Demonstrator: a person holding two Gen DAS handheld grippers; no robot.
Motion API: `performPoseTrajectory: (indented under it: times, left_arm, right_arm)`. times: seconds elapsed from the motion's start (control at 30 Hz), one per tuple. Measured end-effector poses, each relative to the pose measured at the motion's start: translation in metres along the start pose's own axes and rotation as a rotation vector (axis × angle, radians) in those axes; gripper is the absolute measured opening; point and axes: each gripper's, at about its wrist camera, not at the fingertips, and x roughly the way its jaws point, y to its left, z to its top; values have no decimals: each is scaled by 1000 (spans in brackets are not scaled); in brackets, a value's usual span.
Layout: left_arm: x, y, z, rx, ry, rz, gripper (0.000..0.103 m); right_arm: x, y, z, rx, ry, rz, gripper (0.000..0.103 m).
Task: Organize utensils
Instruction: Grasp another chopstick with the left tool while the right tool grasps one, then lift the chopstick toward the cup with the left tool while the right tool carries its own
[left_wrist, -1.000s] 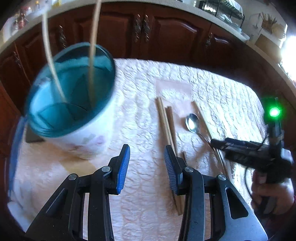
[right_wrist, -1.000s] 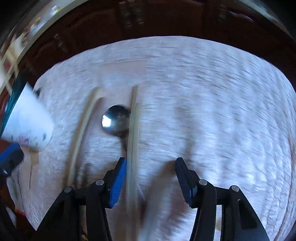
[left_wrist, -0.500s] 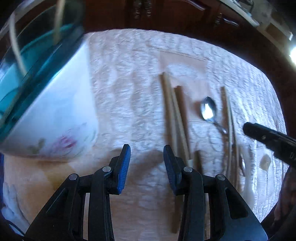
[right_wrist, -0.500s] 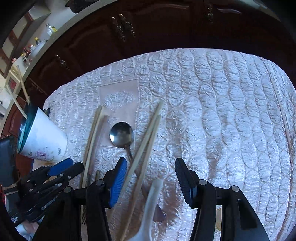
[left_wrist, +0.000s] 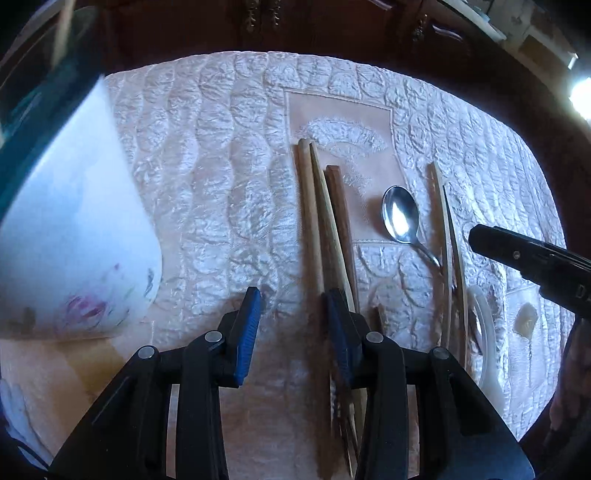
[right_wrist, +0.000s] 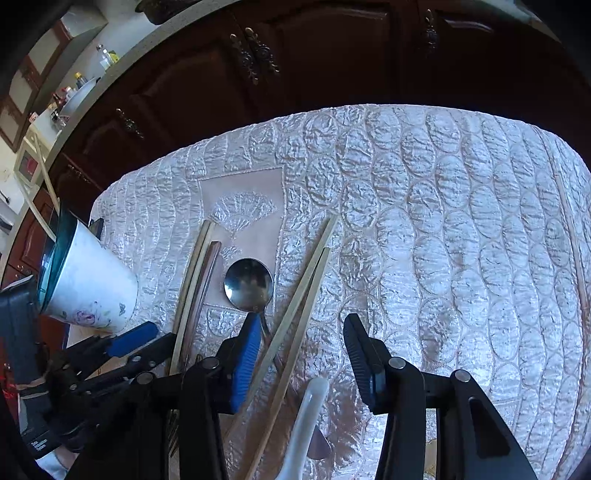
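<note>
- White floral ceramic cup with teal rim (right_wrist: 88, 291), at 9 o'clock: already holds thin sticks, so sorting looks partly done.
- Left gripper (left_wrist: 291, 314): jaws apart, empty, beside three wooden chopsticks (left_wrist: 321, 229).
- Steel spoon (right_wrist: 249, 284), centre: on the quilted cloth (right_wrist: 443, 221), not yet sorted.
- Right gripper (right_wrist: 299, 332): jaws closing around a pale chopstick pair (right_wrist: 306, 291), no contact yet.

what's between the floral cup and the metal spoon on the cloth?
Left wrist view: between the floral cup and the metal spoon lie bare quilted cloth, then three chopsticks side by side, one darker.
</note>
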Motion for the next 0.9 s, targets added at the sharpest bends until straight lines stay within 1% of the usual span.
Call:
performPoseTrajectory:
  times: [0.03, 0.07, 0.1, 0.13, 0.2, 0.3, 0.37, 0.47, 0.57, 0.63, 0.7, 0.73, 0.77, 0.83, 0.9]
  left_arm:
    - [1, 0, 1, 2, 0, -3, 34]
    - [3, 0, 4, -2, -2, -4, 26]
    - [3, 3, 6, -13, -2, -4, 20]
    - [3, 7, 7, -25, 0, -6, 9]
    - [-1, 18, 4, -49, 8, -37, 8]
    - [-11, 26, -8, -39, 11, -43, 6]
    - [-16, 31, -19, -34, 14, -47, 6]
    - [-22, 31, -30, -27, 17, -54, 6]
    - [-30, 34, -43, -27, 17, -59, 6]
    - [-32, 34, -49, -22, 25, -65, 6]
    - [-32, 29, -55, -16, 33, -69, 6]
    - [-33, 28, -57, -13, 35, -70, 6]
    - [-35, 27, -60, -11, 38, -74, 6]
    - [-38, 27, -66, -11, 45, -82, 6]
    - [-40, 26, -71, 2, 57, -89, 6]
  right_arm:
    - [1, 0, 1, 1, 4, 1, 41]
    - [2, -1, 1, 4, 6, 5, 39]
    - [4, -1, 3, 8, 11, 8, 37]
    - [6, -1, 4, 10, 15, 16, 33]
    - [10, -2, 8, 13, 21, 26, 32]
    - [14, -1, 11, 3, 36, 36, 28]
    - [17, 2, 10, -9, 58, 44, 20]
    - [21, 1, 7, -26, 68, -42, 17]
    - [25, -4, 6, 11, 86, -3, 17]
    - [32, -4, 8, 6, 98, -21, 17]
    - [38, -4, 10, 10, 107, -6, 17]
    - [41, -4, 10, 15, 114, -7, 16]
    - [42, -6, 11, 26, 116, -8, 12]
    - [38, -10, 11, 44, 112, 12, 9]
    - [36, -15, 9, 53, 118, 34, 9]
